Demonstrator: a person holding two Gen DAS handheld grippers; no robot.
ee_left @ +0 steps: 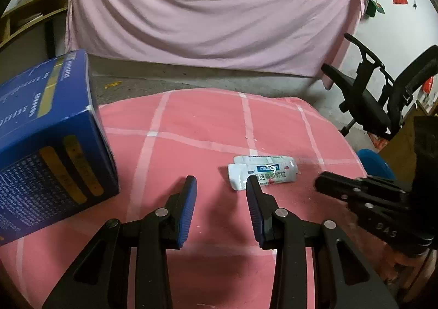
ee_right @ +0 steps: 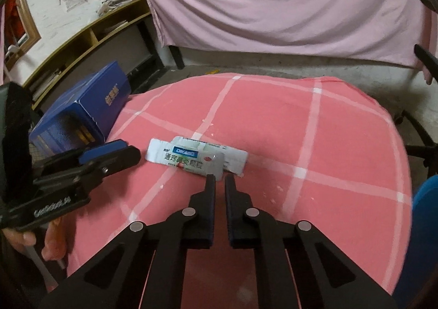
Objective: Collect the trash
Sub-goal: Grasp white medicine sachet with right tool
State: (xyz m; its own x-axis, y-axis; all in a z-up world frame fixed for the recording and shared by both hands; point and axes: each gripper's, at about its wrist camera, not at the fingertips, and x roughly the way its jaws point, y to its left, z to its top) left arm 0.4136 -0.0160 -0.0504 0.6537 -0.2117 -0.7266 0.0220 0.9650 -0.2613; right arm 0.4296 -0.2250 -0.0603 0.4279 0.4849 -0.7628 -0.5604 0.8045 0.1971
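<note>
pink white-checked cloth (ee_right: 273, 122), blue box (ee_left: 49, 144), white-green sachets (ee_right: 191, 157)

the blue box (ee_left: 46, 144) runs off the frame's left edge; its print is unreadable.

left: blue box (ee_left: 49, 144) blocks | centre: bare pink cloth (ee_left: 202, 117) open

Two empty white sachets (ee_right: 195, 157) with blue label and green print lie flat, overlapping, on the pink checked surface (ee_right: 314, 131); a blue box (ee_left: 49, 142) stands near.
</note>
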